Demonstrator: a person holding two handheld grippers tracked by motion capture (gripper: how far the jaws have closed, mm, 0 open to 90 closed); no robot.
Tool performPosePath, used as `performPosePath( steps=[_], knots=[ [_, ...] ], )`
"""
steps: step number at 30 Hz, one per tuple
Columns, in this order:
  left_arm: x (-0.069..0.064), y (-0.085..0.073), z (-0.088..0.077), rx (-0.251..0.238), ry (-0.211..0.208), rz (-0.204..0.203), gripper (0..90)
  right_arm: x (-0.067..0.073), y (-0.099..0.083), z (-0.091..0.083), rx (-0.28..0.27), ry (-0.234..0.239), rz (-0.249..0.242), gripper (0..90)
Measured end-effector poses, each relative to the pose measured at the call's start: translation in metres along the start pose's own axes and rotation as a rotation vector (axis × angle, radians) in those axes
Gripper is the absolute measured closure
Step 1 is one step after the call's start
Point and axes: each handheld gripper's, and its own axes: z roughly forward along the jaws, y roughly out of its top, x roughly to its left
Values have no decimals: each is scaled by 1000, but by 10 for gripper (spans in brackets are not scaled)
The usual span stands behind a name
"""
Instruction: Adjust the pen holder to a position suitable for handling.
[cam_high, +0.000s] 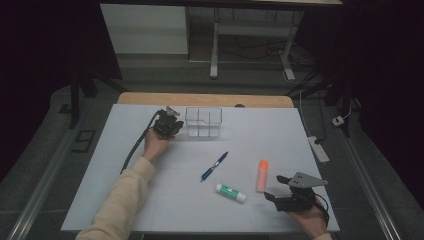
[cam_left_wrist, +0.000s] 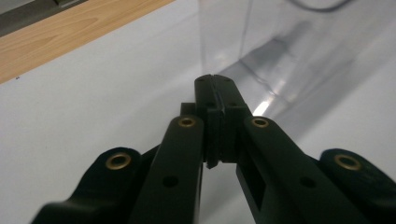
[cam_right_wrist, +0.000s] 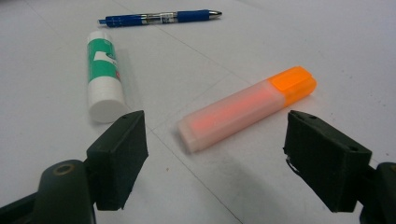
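Just right tool (cam_right_wrist: 215, 154) near the highlighter's (cam_right_wrist: 247, 108) end.

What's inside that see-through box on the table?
The clear box looks empty: thin walls split it into compartments, and the white table shows through. The left gripper, jaws shut, sits beside it and hides a bit of its left wall.

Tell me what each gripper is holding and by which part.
Nothing is held. The left gripper is shut on nothing beside the clear box; the right gripper is open before the orange highlighter.
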Motion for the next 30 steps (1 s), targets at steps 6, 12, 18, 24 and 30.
performPosePath(
  steps=[6, 12, 18, 24, 30],
  knots=[
    [-11, -10, -23, -3, -41, 4, 886, -1, 0, 0, -14, -5, 2, 209],
    [-25, -17, -40, 2, -78, 23, 849, -4, 0, 0, -20, -11, 12, 208],
    [-35, -23, -56, -8, -119, 36, 743, -3, 1, 1, -9, -12, -1, 208],
    [-40, -30, -69, -33, -183, 60, 619, -3, 1, 1, -10, -3, -1, 208],
    [-40, -36, -81, -24, -232, 78, 460, -1, 2, 4, -6, 1, -13, 208]
  ],
)
